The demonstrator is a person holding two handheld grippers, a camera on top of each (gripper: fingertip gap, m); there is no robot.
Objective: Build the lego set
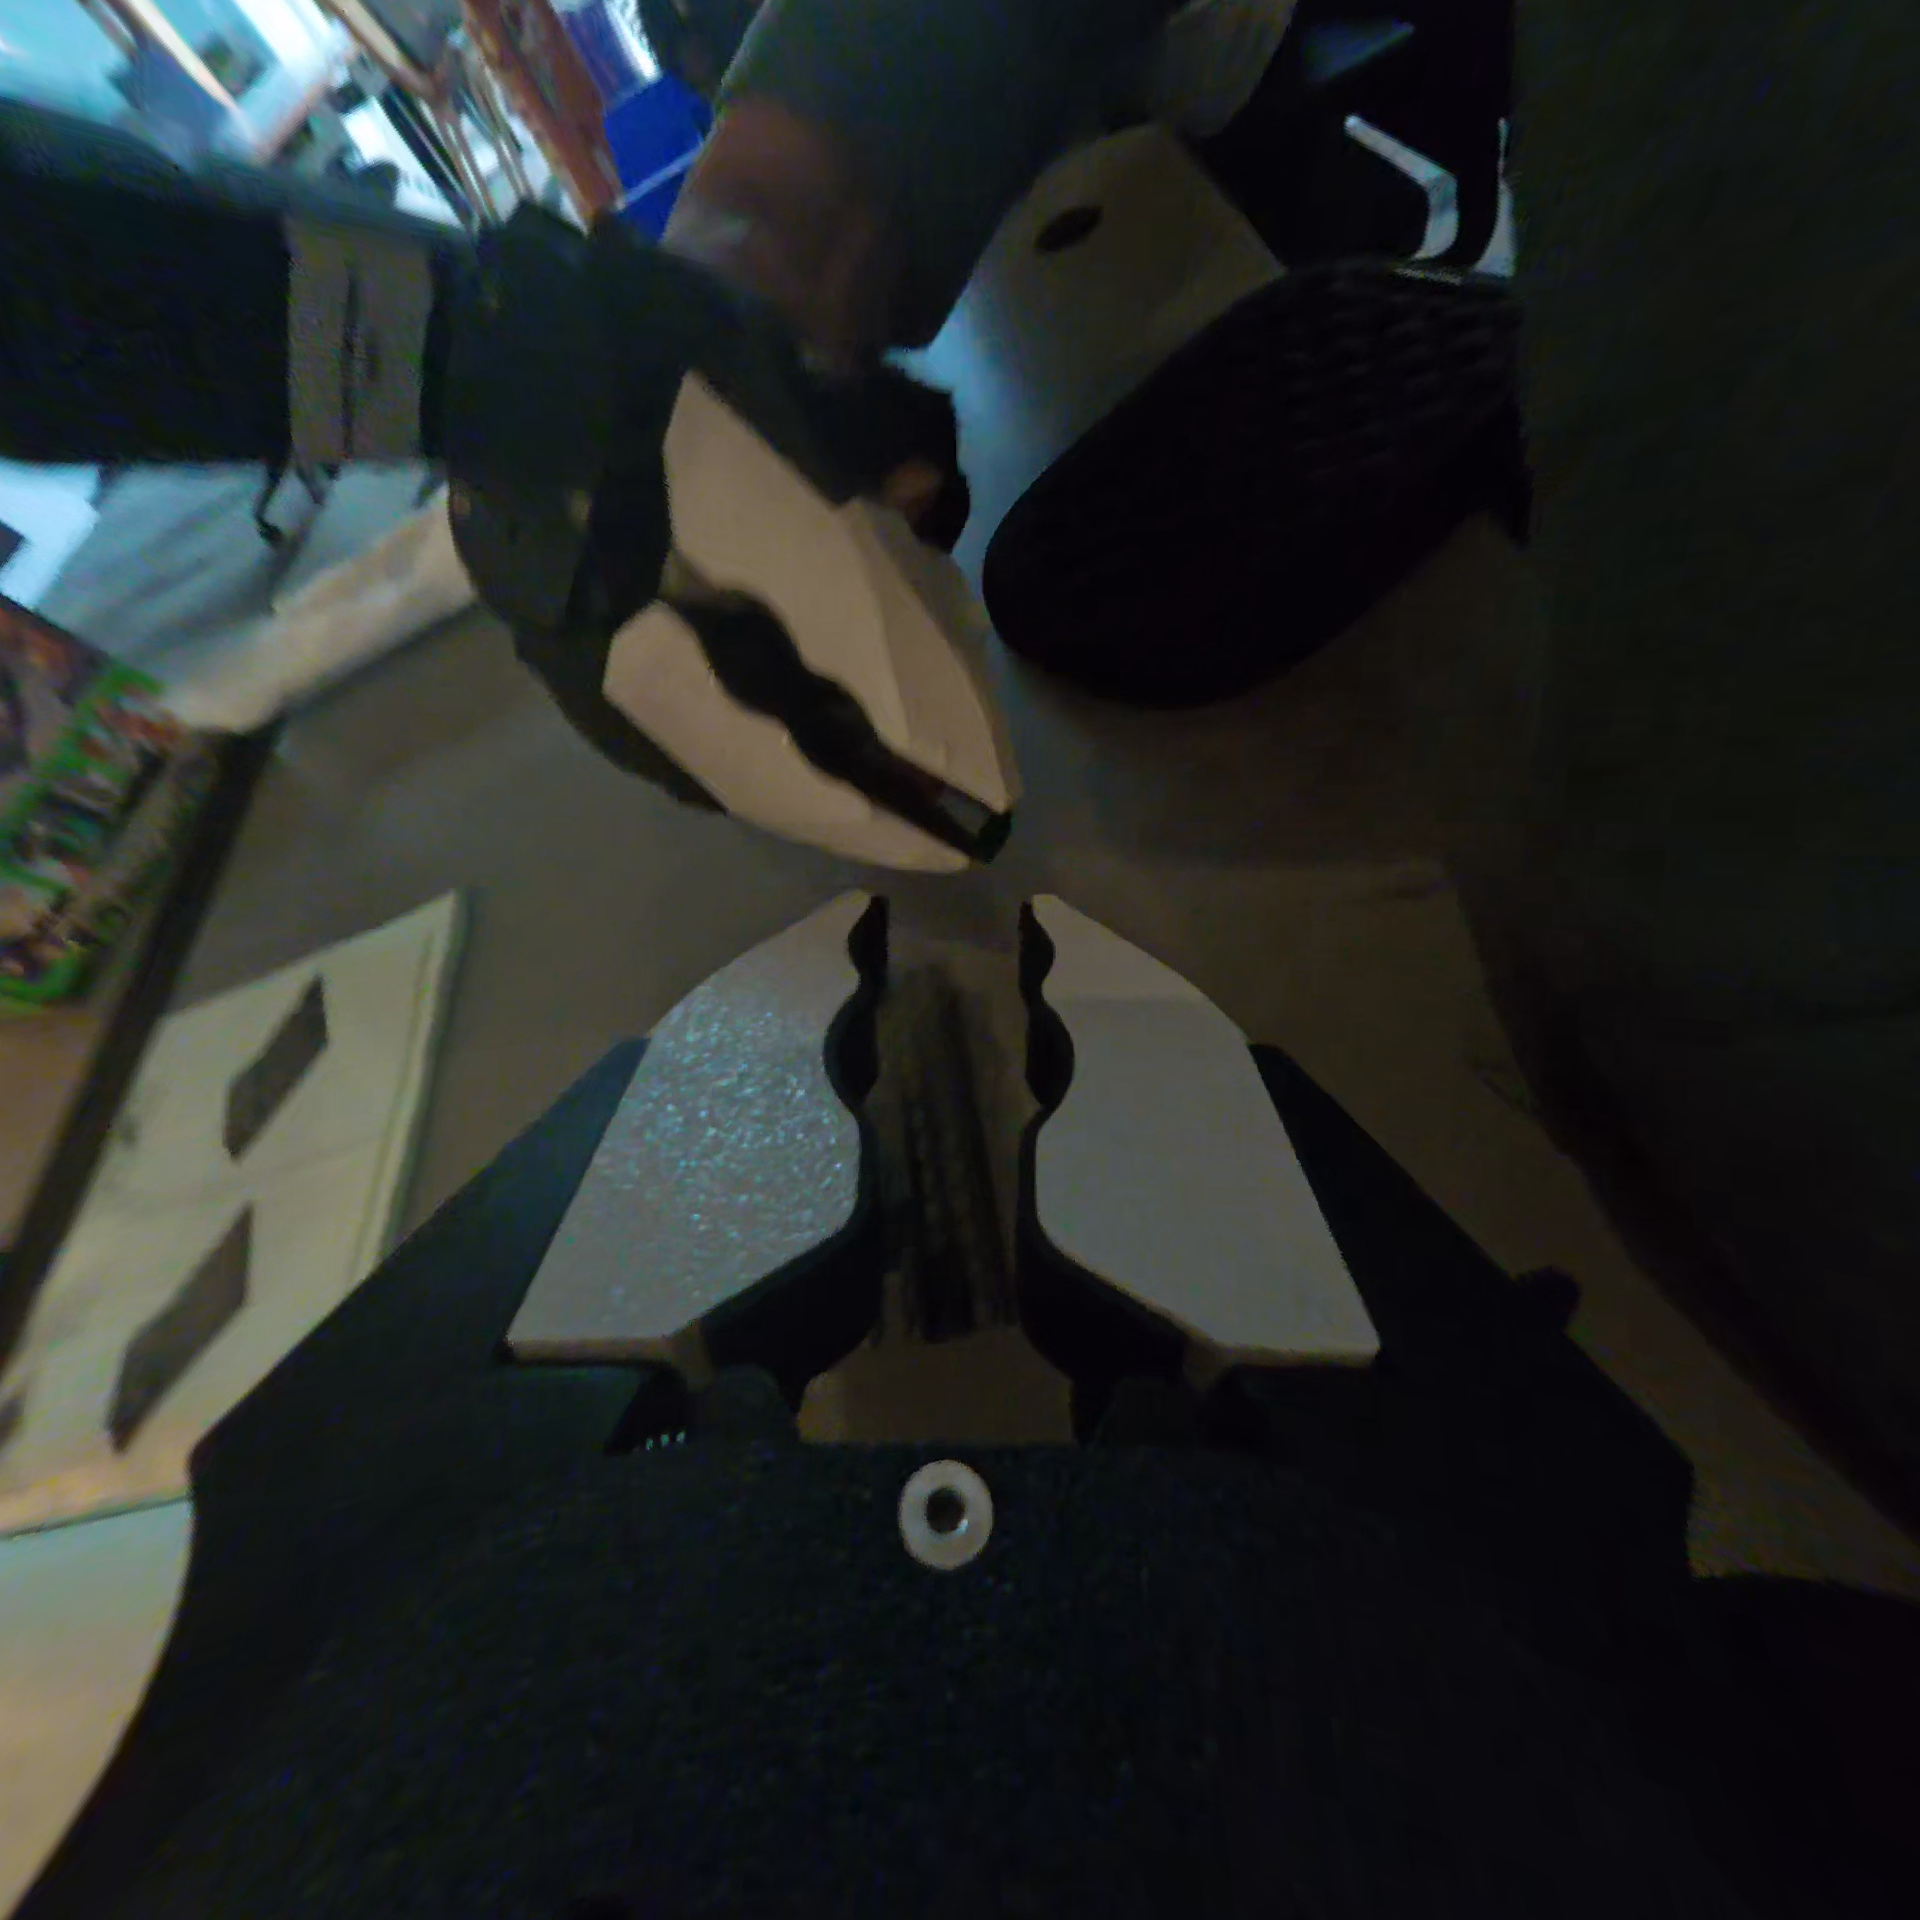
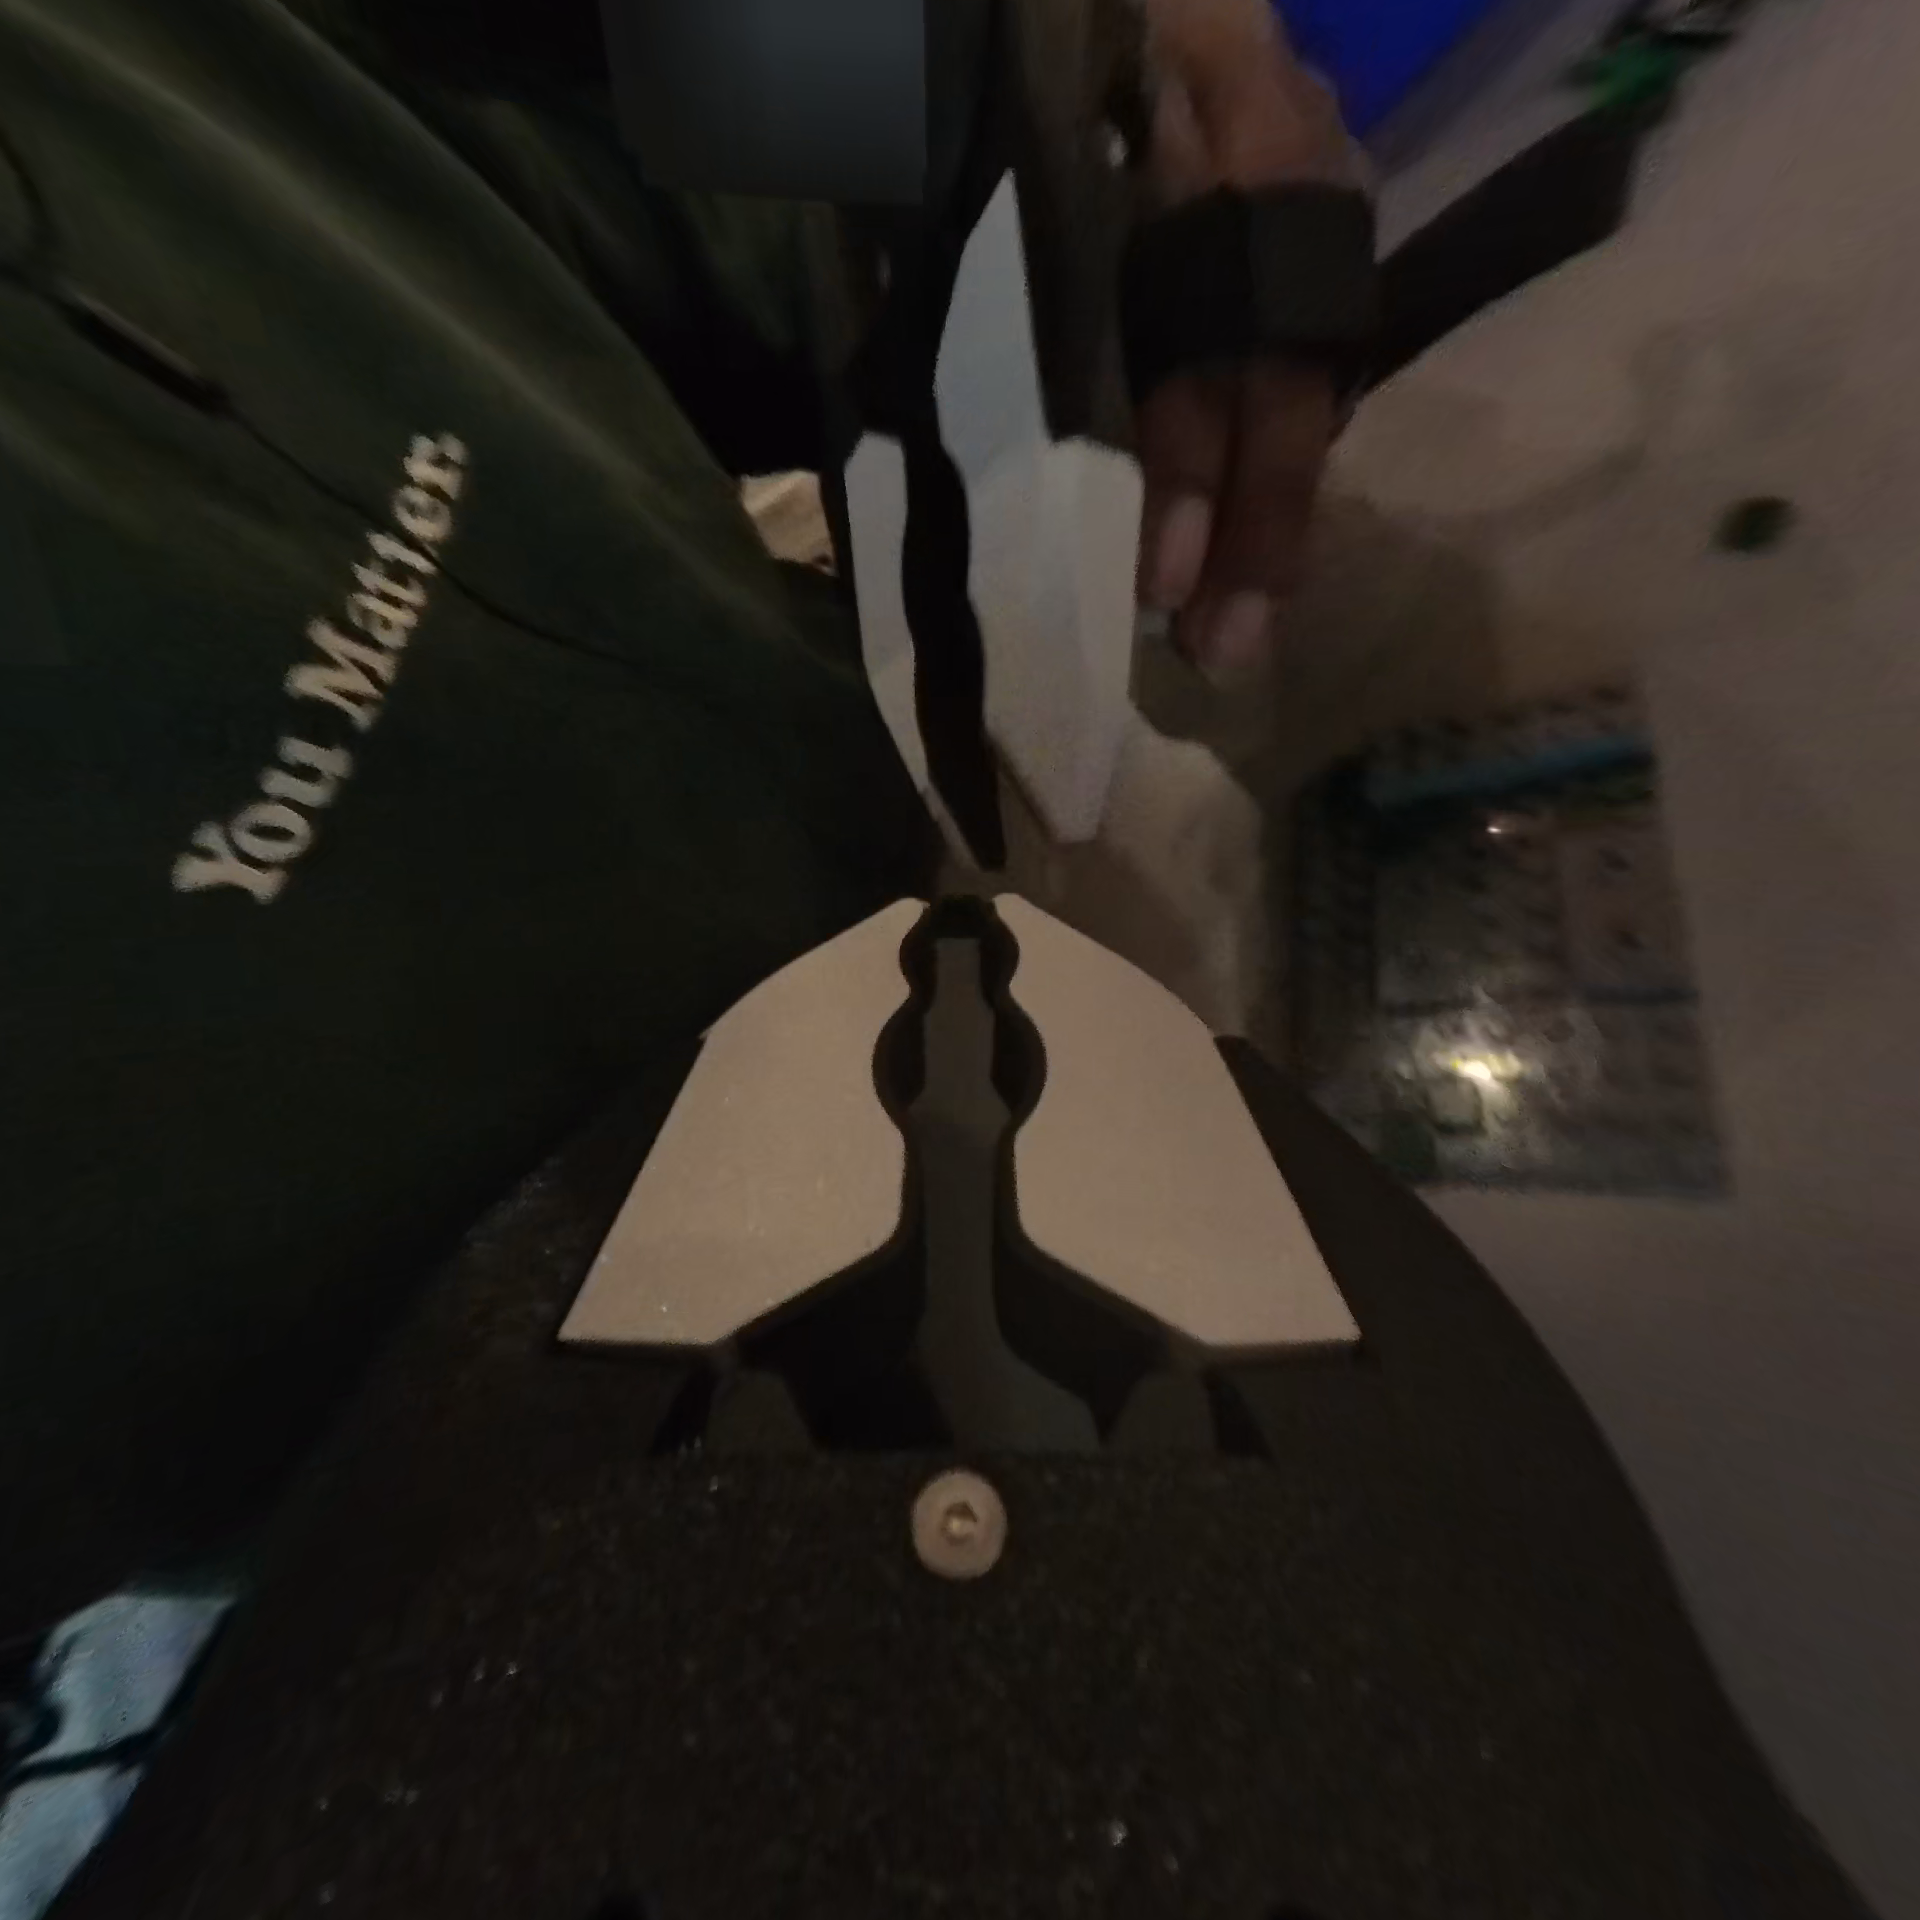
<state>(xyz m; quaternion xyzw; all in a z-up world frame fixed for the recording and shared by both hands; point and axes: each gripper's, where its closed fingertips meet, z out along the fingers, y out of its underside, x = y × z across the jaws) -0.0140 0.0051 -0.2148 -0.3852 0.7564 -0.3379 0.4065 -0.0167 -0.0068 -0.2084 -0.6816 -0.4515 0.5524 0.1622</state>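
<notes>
Nearest the lens in the left wrist view, the left gripper (image 1: pixel 951 914) points toward 12 o'clock with its white fingers (image 1: pixel 727 1132) parted by a narrow gap; a dark ridged strip (image 1: pixel 945 1153) shows in that gap, but contact cannot be judged. Just beyond its tips, at 12 o'clock, the right gripper (image 1: pixel 982 826) descends from 10 o'clock, its tips clamped on a small dark lego piece (image 1: pixel 961 810). At 2 o'clock lies a black shoe (image 1: pixel 1247 488) on the pale floor (image 1: pixel 1195 790); at 8 o'clock, a white sheet (image 1: pixel 312 1143) with dark patches.

Closest in the right wrist view, the right gripper (image 2: pixel 964 914) has its jaws nearly together, pinching the dark piece (image 2: pixel 964 912) at the very tips. Directly past it, at 12 o'clock, the left gripper (image 2: pixel 982 831) hangs tip-down, held by a hand (image 2: pixel 1236 416) in a fingerless glove. A dark green sleeve (image 2: pixel 364 623) fills 9 o'clock. At 3 o'clock, farther off, a studded lego baseplate (image 2: pixel 1496 956) rests on the pale surface (image 2: pixel 1662 1455).
</notes>
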